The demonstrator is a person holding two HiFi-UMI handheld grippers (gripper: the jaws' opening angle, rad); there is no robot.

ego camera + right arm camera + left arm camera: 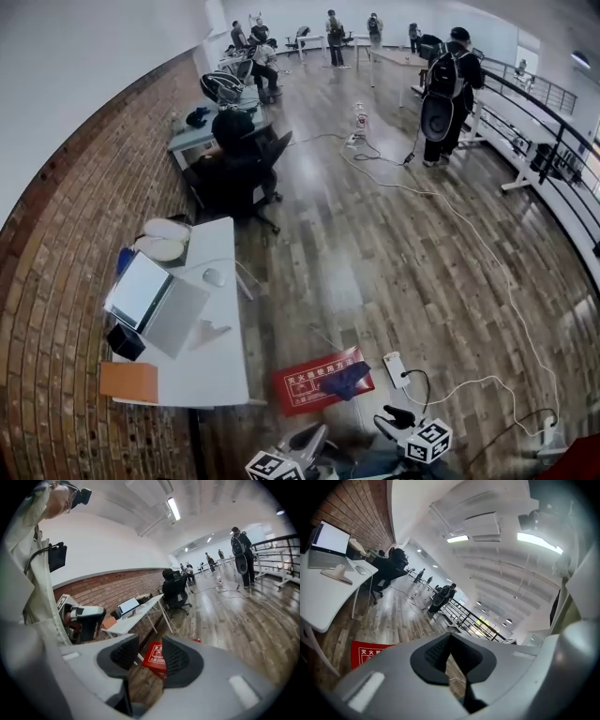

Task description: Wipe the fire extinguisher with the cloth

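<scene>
1. Desk. In the head view, a white desk (223,370) stands along the brick wall at nine o'clock from the red box (305,389). It carries an open laptop (155,300) and, at the laptop's seven o'clock, an orange notebook (128,382).

2. Left gripper (314,436). You hold it low, at six o'clock from the red box and clear of it. In the left gripper view, the left gripper (450,635) has its jaw tips together. Nothing is pinched between them, and only floor shows behind the tips.

3. Task item. The dark blue cloth (347,380) lies crumpled on the right half of the red box, which sits flat on the wooden floor and bears white characters.

4. Right gripper (398,414). It is at five o'clock from the cloth and not touching it. In the right gripper view, the right gripper (151,639) has its jaws wide apart and empty. The red box (154,656) shows through the gap, well beyond the pads.

5. A white power strip (396,368) lies at three o'clock from the cloth.
</scene>
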